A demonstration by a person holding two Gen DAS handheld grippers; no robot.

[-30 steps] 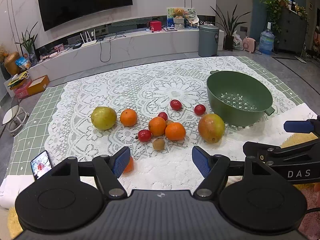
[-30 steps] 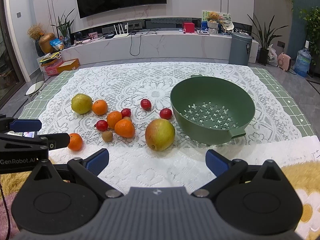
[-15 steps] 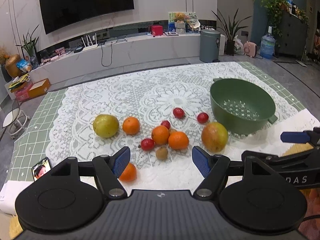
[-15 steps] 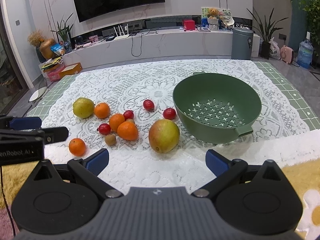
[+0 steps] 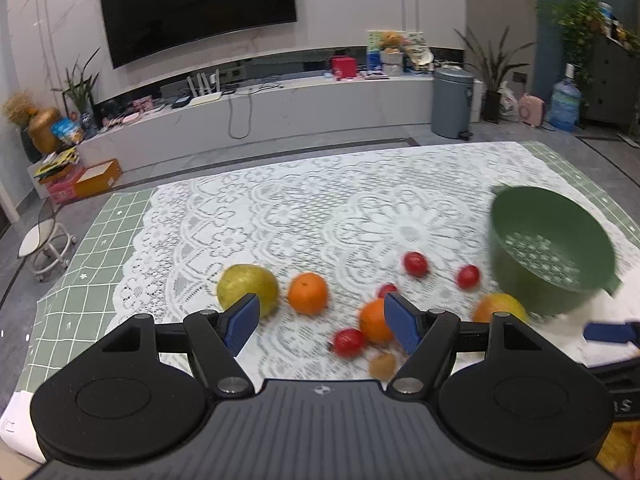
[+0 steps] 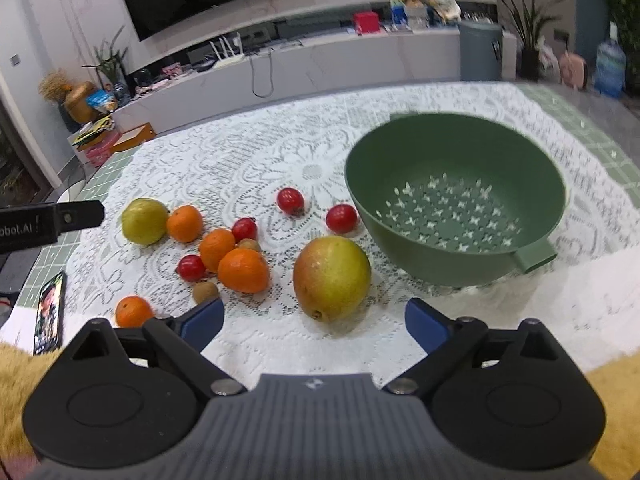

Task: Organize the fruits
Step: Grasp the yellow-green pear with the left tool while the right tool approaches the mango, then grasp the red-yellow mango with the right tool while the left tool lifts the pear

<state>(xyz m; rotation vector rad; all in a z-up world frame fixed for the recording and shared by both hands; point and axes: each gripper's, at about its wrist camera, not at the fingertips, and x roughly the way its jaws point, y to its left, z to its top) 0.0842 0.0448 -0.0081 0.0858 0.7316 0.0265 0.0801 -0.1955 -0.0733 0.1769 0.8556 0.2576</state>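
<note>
Wall-mounted black television, long white media console, grey bin, potted plants

I see a dark green colander, white floral lace cloth, red-yellow mango, blue finger pads.

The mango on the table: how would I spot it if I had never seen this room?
Find the green colander on the white lace tablecloth. Just left of its near wall lies the mango, apart from the clustered oranges. It is the largest fruit, egg-shaped, with skin blending red, orange and yellow-green.
</note>
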